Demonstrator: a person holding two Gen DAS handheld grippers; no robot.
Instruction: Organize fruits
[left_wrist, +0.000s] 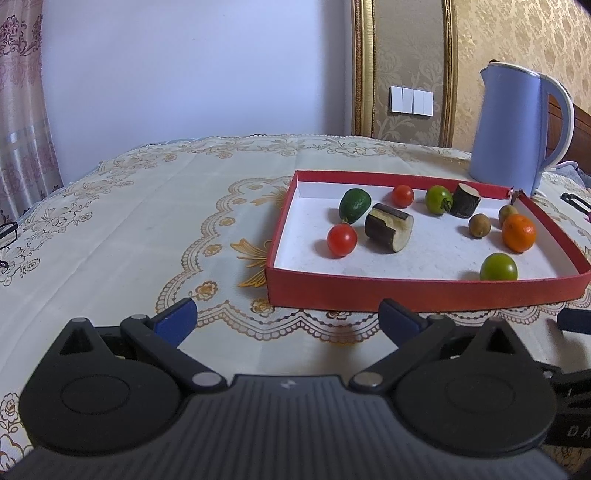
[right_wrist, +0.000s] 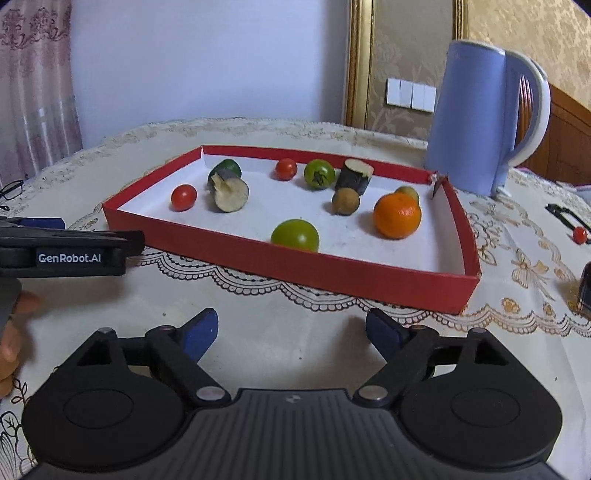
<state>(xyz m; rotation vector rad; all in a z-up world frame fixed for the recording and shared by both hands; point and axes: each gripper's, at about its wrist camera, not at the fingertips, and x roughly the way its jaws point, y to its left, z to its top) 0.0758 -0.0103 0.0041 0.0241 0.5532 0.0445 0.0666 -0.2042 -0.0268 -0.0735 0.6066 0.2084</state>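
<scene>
A shallow red box (left_wrist: 424, 293) (right_wrist: 295, 264) with a white floor sits on the table. It holds two red tomatoes (left_wrist: 342, 240) (right_wrist: 183, 197), two green tomatoes (left_wrist: 498, 266) (right_wrist: 295, 235), an orange (left_wrist: 518, 232) (right_wrist: 397, 215), an avocado (left_wrist: 355, 205), two eggplant chunks (left_wrist: 388, 228) (right_wrist: 229, 193) and small brown fruits (left_wrist: 479, 225) (right_wrist: 345, 201). My left gripper (left_wrist: 290, 319) is open and empty, just before the box's near wall. My right gripper (right_wrist: 291, 330) is open and empty, in front of the box. The left gripper also shows in the right wrist view (right_wrist: 66, 251).
A blue electric kettle (left_wrist: 517, 129) (right_wrist: 480, 118) stands behind the box at the right. Glasses (left_wrist: 7, 232) lie at the far left table edge. A small red tomato (right_wrist: 580, 235) and dark objects (right_wrist: 585, 291) lie on the cloth right of the box.
</scene>
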